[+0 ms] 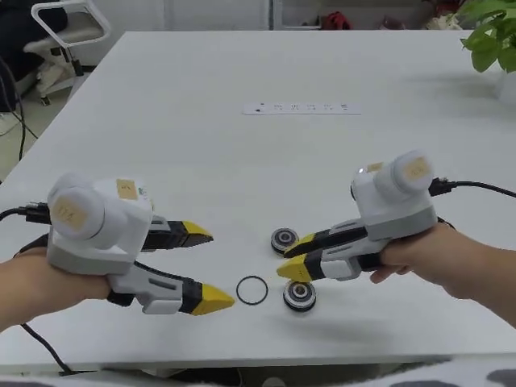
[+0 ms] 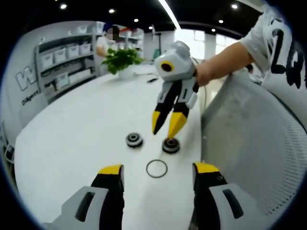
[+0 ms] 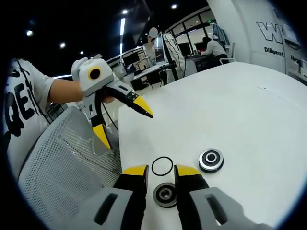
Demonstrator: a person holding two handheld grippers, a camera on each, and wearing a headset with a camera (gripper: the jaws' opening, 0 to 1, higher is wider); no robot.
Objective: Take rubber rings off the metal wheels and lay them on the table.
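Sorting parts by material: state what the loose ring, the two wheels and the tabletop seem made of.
Loose ring: thin, matte black hoop lying flat, probably rubber. Far wheel and near wheel: bright silvery centres suggest metal; dark outer bands, likely rubber rings still on. Tabletop: smooth matte white, laminate or paint, unclear.

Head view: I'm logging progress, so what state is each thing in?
Left gripper, open, holding nothing.
Right gripper, fingers slightly apart, holding nothing.
Near wheel, lying flat on the table.
Far wheel, lying flat, untouched.
Rubber ring, off the wheels, lying flat.
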